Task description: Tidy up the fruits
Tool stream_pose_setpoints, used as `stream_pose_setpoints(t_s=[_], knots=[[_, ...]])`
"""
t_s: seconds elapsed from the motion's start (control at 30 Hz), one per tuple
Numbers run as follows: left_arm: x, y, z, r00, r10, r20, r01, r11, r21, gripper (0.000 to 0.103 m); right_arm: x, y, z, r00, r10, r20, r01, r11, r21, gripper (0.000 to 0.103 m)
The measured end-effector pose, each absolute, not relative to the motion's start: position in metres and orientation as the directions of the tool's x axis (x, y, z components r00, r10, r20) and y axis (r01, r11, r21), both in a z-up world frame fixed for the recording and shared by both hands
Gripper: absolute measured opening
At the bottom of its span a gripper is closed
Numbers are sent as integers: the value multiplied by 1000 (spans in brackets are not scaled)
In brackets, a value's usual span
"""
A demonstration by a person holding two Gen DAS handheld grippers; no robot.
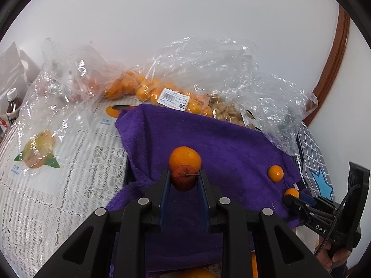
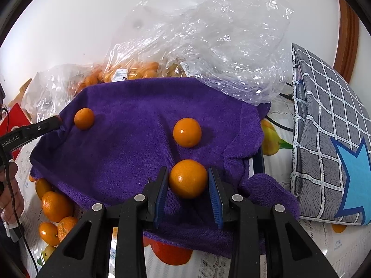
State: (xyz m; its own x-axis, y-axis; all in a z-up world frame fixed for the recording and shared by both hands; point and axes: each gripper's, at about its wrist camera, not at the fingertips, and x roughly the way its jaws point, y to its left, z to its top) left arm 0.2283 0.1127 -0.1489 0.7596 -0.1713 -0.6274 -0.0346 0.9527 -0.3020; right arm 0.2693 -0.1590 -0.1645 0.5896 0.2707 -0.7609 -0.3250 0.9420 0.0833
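- In the left wrist view, our left gripper (image 1: 184,178) holds a small red fruit (image 1: 184,178) over the purple towel (image 1: 231,143), just before an orange (image 1: 184,158).
- In the right wrist view, our right gripper (image 2: 188,180) stands around another orange (image 2: 188,178); whether it presses, we cannot tell. Many fruits still lie in the bags (image 2: 208,41) behind the towel, so we judge most work is left.

Towel (image 2: 129,143): spread over the tabletop (image 1: 46,199), with three loose oranges on it.
Left tongs (image 1: 184,180): a small fruit (image 1: 183,180) between the fingers, an orange (image 1: 185,158) touching just behind it.
Right tongs (image 2: 188,180): an orange (image 2: 188,178) between the fingers, another orange (image 2: 187,132) behind it.
Bags (image 2: 208,34): behind the towel, against the wall, holding more oranges.
Pile of oranges (image 2: 54,208): on the tabletop, off the towel's near left edge in the right wrist view.
Cushion (image 2: 329,143): right of the towel.
Bottle (image 1: 12,104): far left.
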Motion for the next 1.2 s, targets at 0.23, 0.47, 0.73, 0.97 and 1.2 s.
stream_pose_setpoints(t_s=[0.23,0.47,0.73,0.97,1.2], knots=[[233,97,-157,737,-164,-655,-10,968,-253,23,266,-160,-163,592,258,-764,-316,946,75,35],[239,88,-164,712,-132,-690,-11,980,-199,23,254,-161,-147,633,256,-730,-317,947,57,46],[242,87,-165,699,-126,-704,-16,981,-192,23,255,-164,-145,644,251,-723,-298,952,65,54],[244,86,-166,696,-125,-707,-16,982,-189,23,252,-162,-147,662,252,-706,-298,953,61,54],[235,85,-157,734,-162,-659,12,974,-227,37,241,-159,-138,697,275,-662,-329,943,45,53]])
